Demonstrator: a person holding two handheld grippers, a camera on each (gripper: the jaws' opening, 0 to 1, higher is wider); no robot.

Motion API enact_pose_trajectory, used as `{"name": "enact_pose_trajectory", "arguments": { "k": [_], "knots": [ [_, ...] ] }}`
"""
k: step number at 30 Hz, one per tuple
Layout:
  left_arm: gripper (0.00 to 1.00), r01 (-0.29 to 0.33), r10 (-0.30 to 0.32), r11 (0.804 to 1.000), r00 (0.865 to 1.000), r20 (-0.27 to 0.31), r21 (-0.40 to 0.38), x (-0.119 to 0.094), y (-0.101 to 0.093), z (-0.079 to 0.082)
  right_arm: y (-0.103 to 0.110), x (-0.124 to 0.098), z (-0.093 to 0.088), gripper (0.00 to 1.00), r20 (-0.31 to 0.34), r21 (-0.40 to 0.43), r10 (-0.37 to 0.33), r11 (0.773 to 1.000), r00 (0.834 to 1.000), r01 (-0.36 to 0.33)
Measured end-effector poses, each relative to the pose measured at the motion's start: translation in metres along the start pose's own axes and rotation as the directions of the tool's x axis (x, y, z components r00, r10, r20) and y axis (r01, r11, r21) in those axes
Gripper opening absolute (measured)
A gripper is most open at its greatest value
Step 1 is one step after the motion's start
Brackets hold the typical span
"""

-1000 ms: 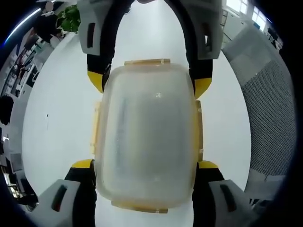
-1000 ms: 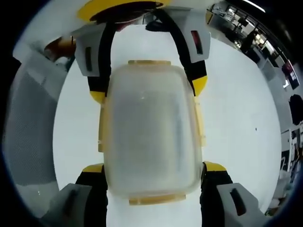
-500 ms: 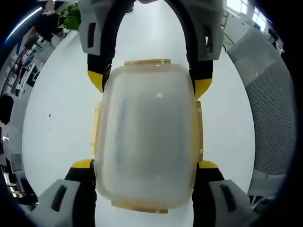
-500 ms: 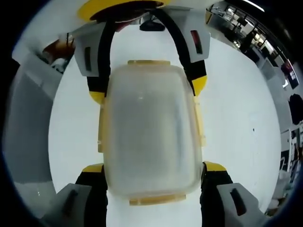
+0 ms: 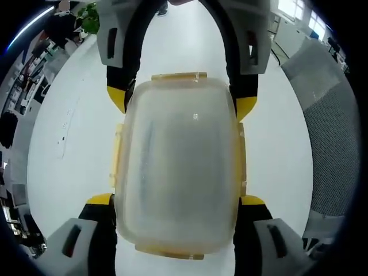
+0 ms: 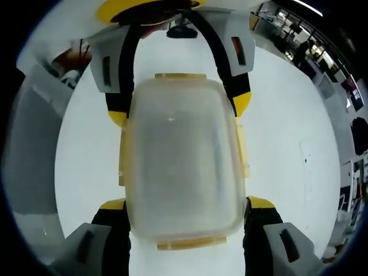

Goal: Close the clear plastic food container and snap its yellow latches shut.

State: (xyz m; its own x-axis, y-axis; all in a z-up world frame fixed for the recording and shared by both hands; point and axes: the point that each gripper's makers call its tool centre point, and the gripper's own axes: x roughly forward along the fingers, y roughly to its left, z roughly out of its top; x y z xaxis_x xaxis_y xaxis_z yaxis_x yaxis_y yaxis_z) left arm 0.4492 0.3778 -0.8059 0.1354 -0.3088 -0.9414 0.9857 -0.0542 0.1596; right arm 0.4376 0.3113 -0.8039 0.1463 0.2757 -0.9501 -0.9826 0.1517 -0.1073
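So around the action there was a white table (image 5: 69, 172), a grey mesh chair (image 5: 333, 144) off to one side, a potted plant (image 5: 91, 16) far back, and office clutter at the edges. Nothing sat between the cameras and the work.

The clear container (image 5: 179, 167) was held up between both tools, well above the table, its frosted body facing each camera. Its long axis ran straight from one gripper to the other, and the yellow latches (image 5: 117, 156) lay flat along the sides, with one more at each end.

The left gripper (image 5: 178, 201) came in from the bottom of the left gripper view, jaws clamped on the container's near end at its two sides. The right gripper (image 6: 187, 204) did the same on the opposite end in the right gripper view. Each one appeared across the top of the other's view, facing it head on.
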Motion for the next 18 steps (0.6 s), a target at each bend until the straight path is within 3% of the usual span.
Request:
{"name": "enact_pose_trajectory", "arguments": {
  "k": [5, 18],
  "knots": [
    [0.84, 0.005, -0.005, 1.0, 1.0, 0.011, 0.01, 0.0, 0.007, -0.001, -0.006, 0.001, 0.001, 0.81, -0.009, 0.01, -0.002, 1.0, 1.0, 0.002],
    [0.84, 0.009, -0.008, 1.0, 1.0, -0.029, 0.029, 0.003, 0.015, -0.003, -0.014, 0.002, 0.003, 0.82, 0.023, 0.031, -0.012, 0.999, 1.0, 0.011]
  ]
}}
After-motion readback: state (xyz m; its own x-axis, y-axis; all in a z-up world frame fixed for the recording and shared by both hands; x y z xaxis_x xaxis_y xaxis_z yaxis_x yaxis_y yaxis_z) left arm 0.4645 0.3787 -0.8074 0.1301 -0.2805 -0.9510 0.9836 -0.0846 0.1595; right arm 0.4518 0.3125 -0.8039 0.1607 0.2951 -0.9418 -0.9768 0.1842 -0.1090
